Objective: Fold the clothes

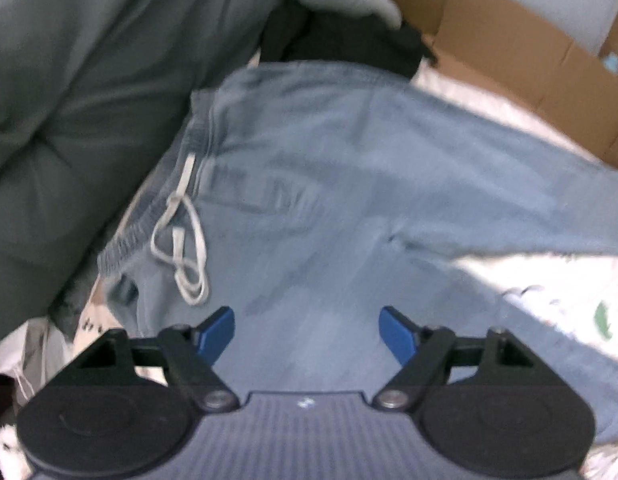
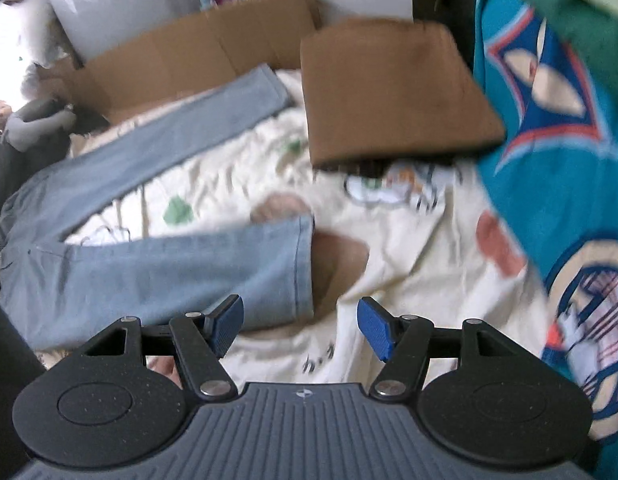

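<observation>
In the left wrist view the left gripper [image 1: 307, 330] stands with its blue pads [image 1: 217, 332] spread wide and nothing between them, hovering above the seat of a pair of light blue jeans [image 1: 329, 200] that fill the centre of the frame. The jeans lie flat on a cream printed sheet [image 1: 549, 280], their elastic waistband at left centre with a white drawstring [image 1: 185, 240] looped just above and left of the left pad. A grey-green cushion [image 1: 89, 100] fills the upper left, and a cardboard box [image 1: 529, 64] runs along the upper right. In the right wrist view the right gripper [image 2: 301, 326] is likewise parted and empty, its left pad over the hem of the nearer jeans leg [image 2: 229, 268], its right pad over bare sheet [image 2: 409, 240]. The other leg stretches toward the upper middle. A folded brown garment [image 2: 389, 92] lies at upper centre, beside a teal printed blanket [image 2: 549, 140] along the right edge.
</observation>
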Demonstrator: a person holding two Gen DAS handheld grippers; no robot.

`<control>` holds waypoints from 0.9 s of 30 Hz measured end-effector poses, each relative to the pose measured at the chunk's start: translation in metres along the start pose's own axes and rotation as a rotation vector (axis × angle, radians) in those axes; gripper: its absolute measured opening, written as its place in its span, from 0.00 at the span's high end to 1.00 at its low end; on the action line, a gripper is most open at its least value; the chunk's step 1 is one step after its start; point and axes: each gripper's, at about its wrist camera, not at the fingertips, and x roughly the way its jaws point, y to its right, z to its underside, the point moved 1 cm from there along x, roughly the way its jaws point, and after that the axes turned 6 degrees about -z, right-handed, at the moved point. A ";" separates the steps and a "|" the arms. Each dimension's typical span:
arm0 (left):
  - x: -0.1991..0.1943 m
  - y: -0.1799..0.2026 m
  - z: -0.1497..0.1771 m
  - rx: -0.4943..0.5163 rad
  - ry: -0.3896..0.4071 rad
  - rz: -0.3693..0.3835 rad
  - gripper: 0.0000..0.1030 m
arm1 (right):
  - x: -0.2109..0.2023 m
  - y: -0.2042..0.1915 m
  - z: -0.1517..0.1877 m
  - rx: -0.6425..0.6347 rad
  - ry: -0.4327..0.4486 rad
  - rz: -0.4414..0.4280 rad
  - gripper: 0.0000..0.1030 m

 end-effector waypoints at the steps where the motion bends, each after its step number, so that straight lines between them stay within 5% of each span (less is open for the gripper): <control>1: 0.008 -0.001 0.006 0.008 -0.013 -0.005 0.22 | 0.006 -0.001 0.004 -0.003 -0.011 0.006 0.33; 13: 0.047 -0.001 0.057 0.068 -0.093 0.022 0.26 | 0.042 0.002 0.040 0.016 -0.113 0.026 0.33; 27: 0.059 0.011 0.089 0.060 -0.178 0.107 0.34 | 0.087 -0.005 0.024 0.019 -0.073 0.016 0.36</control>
